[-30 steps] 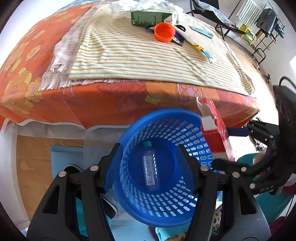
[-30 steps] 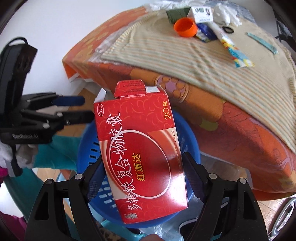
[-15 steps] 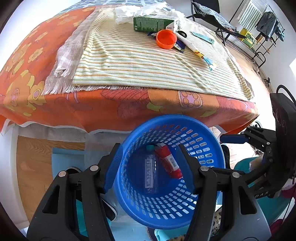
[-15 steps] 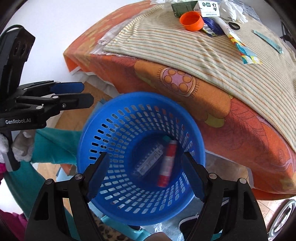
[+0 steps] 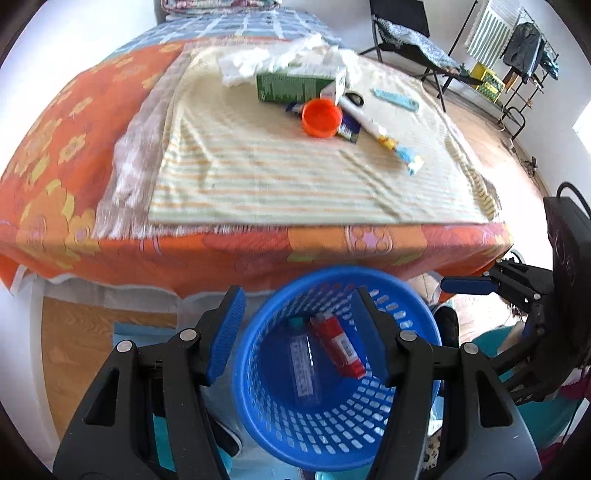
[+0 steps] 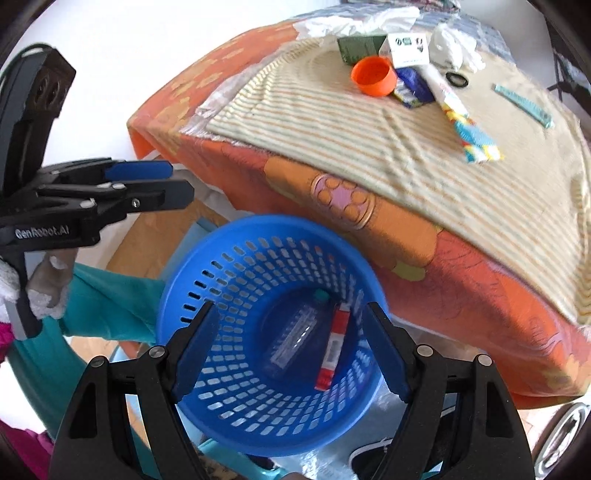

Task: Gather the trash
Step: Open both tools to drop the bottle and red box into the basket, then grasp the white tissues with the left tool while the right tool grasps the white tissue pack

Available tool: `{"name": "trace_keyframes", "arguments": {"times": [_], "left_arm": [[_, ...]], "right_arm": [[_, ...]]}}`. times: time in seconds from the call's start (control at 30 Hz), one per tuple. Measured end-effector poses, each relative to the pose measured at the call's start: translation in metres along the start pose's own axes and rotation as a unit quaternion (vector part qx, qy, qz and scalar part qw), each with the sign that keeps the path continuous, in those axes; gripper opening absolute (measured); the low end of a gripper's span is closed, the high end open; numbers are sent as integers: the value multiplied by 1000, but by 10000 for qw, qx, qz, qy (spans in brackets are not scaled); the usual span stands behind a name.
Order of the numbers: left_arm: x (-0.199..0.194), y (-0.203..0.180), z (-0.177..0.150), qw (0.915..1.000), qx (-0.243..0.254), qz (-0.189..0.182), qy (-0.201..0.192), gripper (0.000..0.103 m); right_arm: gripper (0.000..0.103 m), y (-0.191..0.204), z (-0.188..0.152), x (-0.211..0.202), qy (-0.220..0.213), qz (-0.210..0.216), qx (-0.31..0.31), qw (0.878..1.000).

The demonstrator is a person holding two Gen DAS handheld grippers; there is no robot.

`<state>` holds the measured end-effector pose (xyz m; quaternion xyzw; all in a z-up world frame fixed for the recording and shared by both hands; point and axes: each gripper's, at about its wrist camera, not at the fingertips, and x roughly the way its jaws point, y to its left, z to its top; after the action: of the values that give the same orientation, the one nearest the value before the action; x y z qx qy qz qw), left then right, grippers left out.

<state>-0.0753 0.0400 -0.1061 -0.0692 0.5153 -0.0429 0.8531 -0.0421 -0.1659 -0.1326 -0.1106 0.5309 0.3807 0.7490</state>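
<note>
A blue perforated basket stands on the floor against the bed's edge. In it lie a red medicine box and a clear plastic bottle. My left gripper hangs open above the basket with nothing between its fingers; the right wrist view shows it off to the left. My right gripper is open and empty over the basket too. On the striped cloth lie a green box, an orange cap, a tube and crumpled white tissue.
The bed's orange flowered cover overhangs beside the basket. A teal strip and a white box also lie on the cloth. A black chair and a drying rack stand at the back right. A teal-clad limb is left of the basket.
The red box that was between my right gripper's fingers a second ago now lies in the basket beside the bottle. The left gripper has risen, bringing more of the bed top into view.
</note>
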Motion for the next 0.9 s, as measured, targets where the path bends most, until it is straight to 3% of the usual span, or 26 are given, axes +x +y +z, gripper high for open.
{"name": "trace_keyframes", "arguments": {"times": [0.23, 0.4, 0.63, 0.73, 0.9], "left_arm": [[-12, 9, 33, 9992, -216, -176, -303, 61], [-19, 6, 67, 9985, -19, 73, -539, 61], [-16, 9, 114, 9973, -36, 89, -733, 62], [-13, 12, 135, 9971, -125, -51, -752, 72], [-5, 16, 169, 9964, -277, -206, -781, 73]], "right_arm": [[79, -10, 15, -17, -369, -250, 22, 9990], [79, -22, 27, -27, -551, -400, 115, 9976], [79, -36, 41, -35, -789, -652, 130, 9947], [79, -42, 51, -41, -996, -713, 144, 9924], [79, -56, 68, -50, -1222, -777, 259, 9891]]}}
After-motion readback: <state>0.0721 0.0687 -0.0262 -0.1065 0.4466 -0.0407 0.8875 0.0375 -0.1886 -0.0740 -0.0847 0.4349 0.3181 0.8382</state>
